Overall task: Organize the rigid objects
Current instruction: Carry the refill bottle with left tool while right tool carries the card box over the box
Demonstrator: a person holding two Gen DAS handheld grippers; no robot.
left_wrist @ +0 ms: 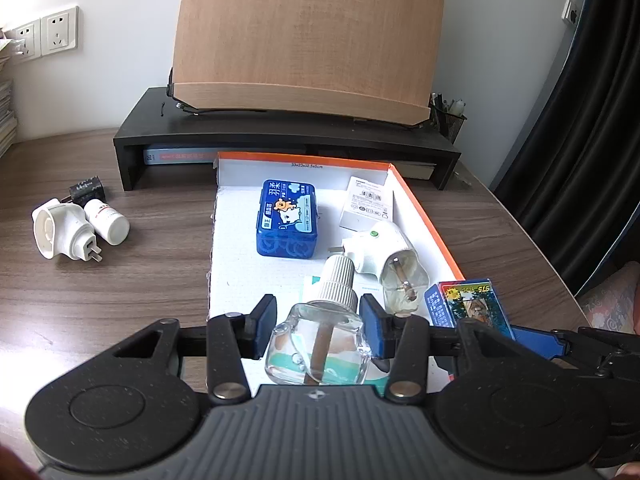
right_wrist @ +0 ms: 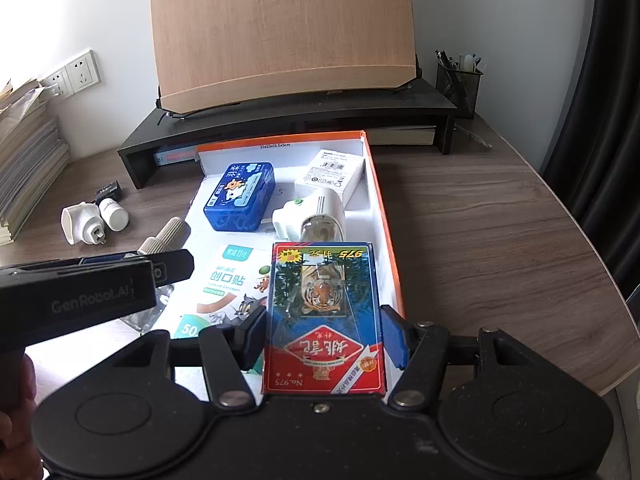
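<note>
My left gripper [left_wrist: 318,326] is shut on a clear liquid bottle [left_wrist: 320,344] with a ribbed white cap, held over the near end of the orange-edged white box lid [left_wrist: 432,224]. My right gripper [right_wrist: 324,334] is shut on a pack of playing cards [right_wrist: 322,312] with a tiger picture, above the lid's near right part. In the lid lie a blue tin [left_wrist: 286,220], a white carton [left_wrist: 366,202], a white plug-in vaporizer [left_wrist: 384,256] and a flat plaster box [right_wrist: 224,292]. The cards also show in the left wrist view [left_wrist: 468,308].
On the wooden desk [left_wrist: 140,280] left of the lid lie a white plug adapter [left_wrist: 64,232], a small white bottle [left_wrist: 106,220] and a black charger [left_wrist: 86,190]. A black monitor riser [left_wrist: 280,136] with a wooden board stands behind. A mesh pen holder [right_wrist: 458,80] stands at the back right, stacked books [right_wrist: 28,160] far left.
</note>
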